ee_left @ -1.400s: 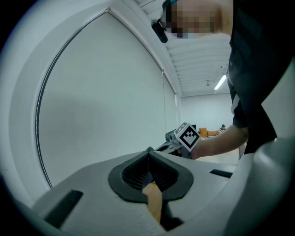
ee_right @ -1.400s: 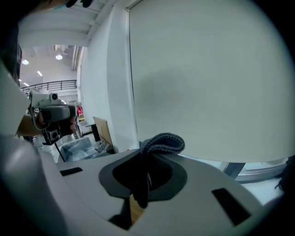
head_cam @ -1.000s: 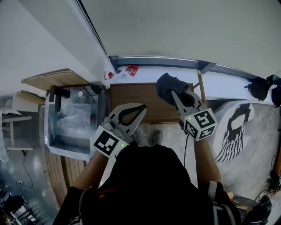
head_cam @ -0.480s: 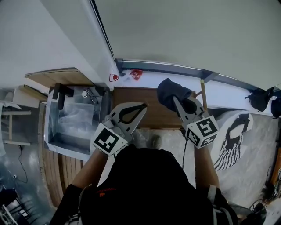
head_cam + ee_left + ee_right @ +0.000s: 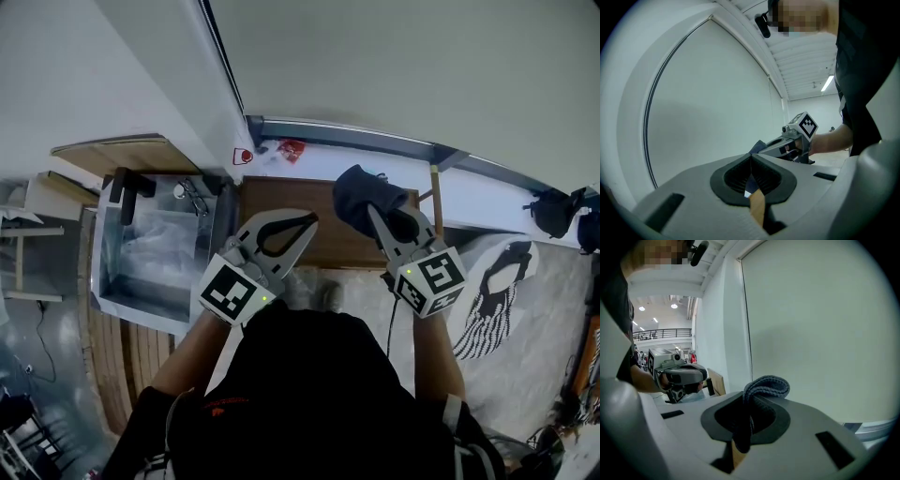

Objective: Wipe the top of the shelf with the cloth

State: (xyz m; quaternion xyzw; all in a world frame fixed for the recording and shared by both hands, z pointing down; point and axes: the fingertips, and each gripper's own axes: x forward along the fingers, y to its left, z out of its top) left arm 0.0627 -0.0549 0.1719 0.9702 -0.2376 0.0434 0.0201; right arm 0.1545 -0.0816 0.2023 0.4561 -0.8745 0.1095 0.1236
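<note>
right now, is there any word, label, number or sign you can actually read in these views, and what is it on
No text reads clearly in any view.
Red and white sticker: too small to read.
Red object beside it: any print is too small to tell.
Marker cubes on the left gripper and right gripper: black and white square patterns only, no letters or numbers.
</note>
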